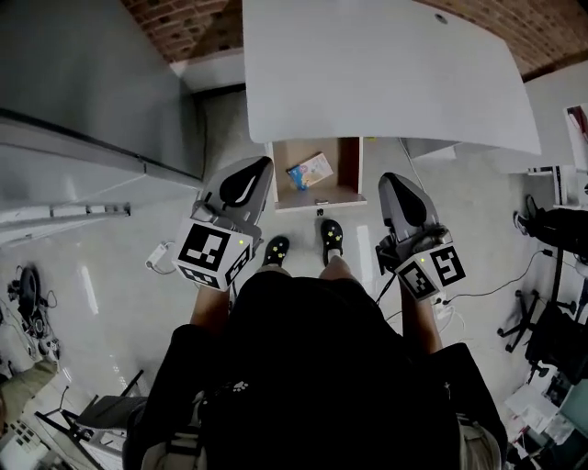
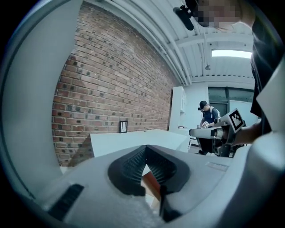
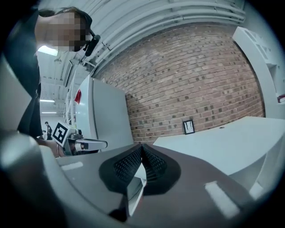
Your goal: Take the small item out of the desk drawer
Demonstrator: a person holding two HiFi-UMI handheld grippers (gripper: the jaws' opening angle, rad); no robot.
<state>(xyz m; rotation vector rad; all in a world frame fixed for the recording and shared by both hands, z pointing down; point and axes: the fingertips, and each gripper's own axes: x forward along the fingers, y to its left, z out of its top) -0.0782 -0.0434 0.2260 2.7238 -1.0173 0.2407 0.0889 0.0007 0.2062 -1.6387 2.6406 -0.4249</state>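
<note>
small packet (image 1: pixel 310 171) lies in open drawer (image 1: pixel 344 176) under desk (image 1: pixel 386 73).

Bench (image 1: pixel 386 83): white top, 12 o'clock in head view. Small dark round fitting (image 1: pixel 441 18) near the far edge, 1 o'clock.

Drawer (image 1: pixel 350 168): under the bench's near edge, open, wood-lined. Flat packet (image 1: pixel 310 171) lies inside, tilted, just toward 9 o'clock of centre.

Floor (image 1: pixel 110 303): pale, glossy. White plug block (image 1: pixel 158 258) at 8 o'clock of the drawer. Black shoes (image 1: pixel 332 237) stand at its 6 o'clock.

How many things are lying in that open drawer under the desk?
1: a small colourful packet lies near the middle of the open drawer. The desk top covers the drawer's back part, so more may be hidden there.
</note>
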